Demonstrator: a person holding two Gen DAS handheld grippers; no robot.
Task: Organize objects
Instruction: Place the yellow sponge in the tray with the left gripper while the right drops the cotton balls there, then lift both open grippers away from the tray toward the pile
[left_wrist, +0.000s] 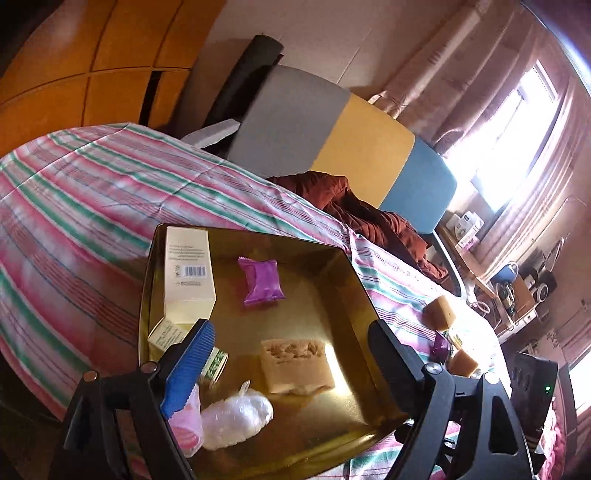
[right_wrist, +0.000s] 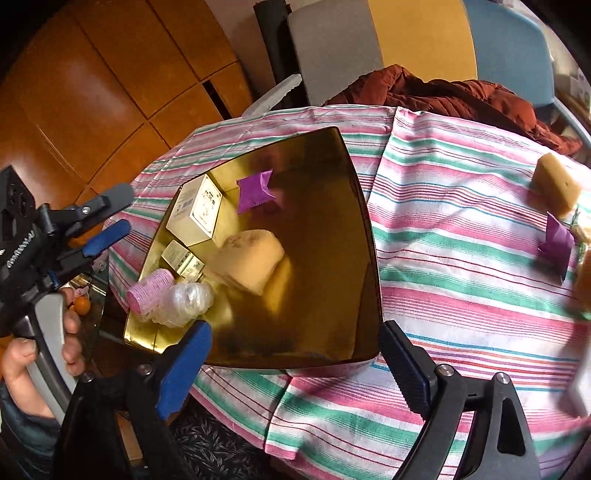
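Inside the gold tray (right_wrist: 332, 295) lay a cream box (left_wrist: 188, 273), a purple packet (left_wrist: 261, 280), a sponge (left_wrist: 295, 365), a pink roller (right_wrist: 149, 291) and a clear bag (left_wrist: 236, 413). Right of the tray, on the striped cloth (right_wrist: 461, 258), sat another sponge (right_wrist: 557, 184) and packet (right_wrist: 556, 243). Left gripper (left_wrist: 288, 332) and right gripper (right_wrist: 295, 332) hung over the tray, fingers spread, gripping nothing.

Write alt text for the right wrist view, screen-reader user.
A gold tray on a striped tablecloth holds a purple packet, cream boxes, a sponge, a pink roller and a clear bag. The open right gripper frames its near edge, empty. Another sponge and purple packet lie outside, right.
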